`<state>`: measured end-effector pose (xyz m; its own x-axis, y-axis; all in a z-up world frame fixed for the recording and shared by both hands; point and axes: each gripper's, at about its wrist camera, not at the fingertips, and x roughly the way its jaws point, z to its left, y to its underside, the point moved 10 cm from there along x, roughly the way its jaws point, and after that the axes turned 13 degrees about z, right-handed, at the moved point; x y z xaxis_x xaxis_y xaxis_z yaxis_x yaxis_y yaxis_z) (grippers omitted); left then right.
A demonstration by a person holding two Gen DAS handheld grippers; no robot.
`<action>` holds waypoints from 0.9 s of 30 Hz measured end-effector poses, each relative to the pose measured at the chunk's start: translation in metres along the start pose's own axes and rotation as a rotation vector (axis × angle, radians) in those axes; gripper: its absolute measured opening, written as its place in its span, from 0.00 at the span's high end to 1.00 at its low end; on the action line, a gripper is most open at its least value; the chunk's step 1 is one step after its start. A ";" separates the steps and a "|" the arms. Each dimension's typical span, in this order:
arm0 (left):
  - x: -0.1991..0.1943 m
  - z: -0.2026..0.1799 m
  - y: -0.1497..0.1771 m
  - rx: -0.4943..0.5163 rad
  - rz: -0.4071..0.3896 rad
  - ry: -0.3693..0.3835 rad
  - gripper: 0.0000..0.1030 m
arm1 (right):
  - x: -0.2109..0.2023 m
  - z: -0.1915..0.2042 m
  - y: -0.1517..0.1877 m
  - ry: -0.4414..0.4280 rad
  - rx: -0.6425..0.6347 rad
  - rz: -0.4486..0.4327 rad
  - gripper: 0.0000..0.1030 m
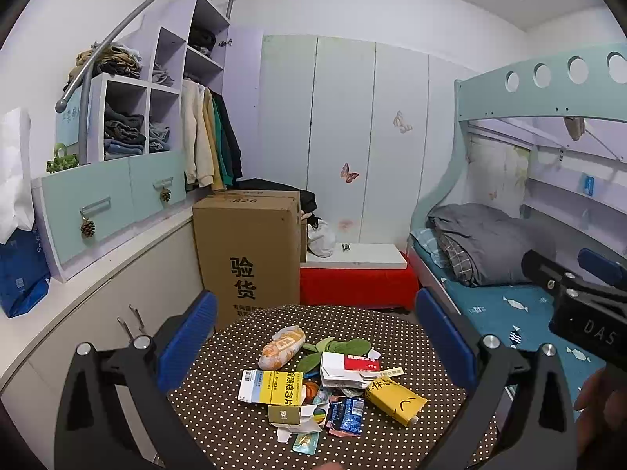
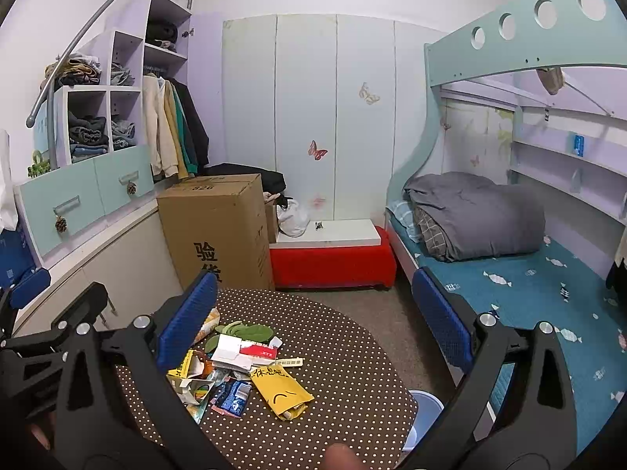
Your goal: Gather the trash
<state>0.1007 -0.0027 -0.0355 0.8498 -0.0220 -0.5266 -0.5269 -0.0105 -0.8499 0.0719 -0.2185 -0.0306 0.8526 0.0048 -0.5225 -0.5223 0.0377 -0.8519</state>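
A heap of trash lies on a round brown polka-dot table. It holds a yellow packet, a white and yellow medicine box, a bread wrapper, a red and white box, a blue wrapper and green leaf-shaped pieces. My left gripper is open and empty above the heap. My right gripper is open and empty, above the table, right of the heap.
A tall cardboard box stands behind the table, next to a red bench. A bunk bed with a grey quilt is on the right. A light blue bin sits on the floor beside the table. Cabinets line the left wall.
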 end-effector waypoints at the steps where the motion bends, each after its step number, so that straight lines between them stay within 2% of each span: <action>1: 0.000 0.000 0.000 -0.001 0.000 0.003 0.04 | 0.000 0.001 0.000 0.000 -0.002 0.000 0.06; 16: 0.002 0.002 0.001 -0.001 -0.001 -0.003 0.04 | 0.003 0.005 0.000 -0.001 -0.009 0.005 0.06; 27: 0.018 0.009 0.005 -0.011 0.033 -0.017 0.04 | 0.022 0.009 0.002 -0.005 -0.011 0.045 0.06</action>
<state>0.1133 0.0061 -0.0495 0.8319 -0.0058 -0.5549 -0.5549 -0.0210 -0.8317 0.0899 -0.2091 -0.0431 0.8281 0.0117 -0.5605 -0.5606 0.0262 -0.8277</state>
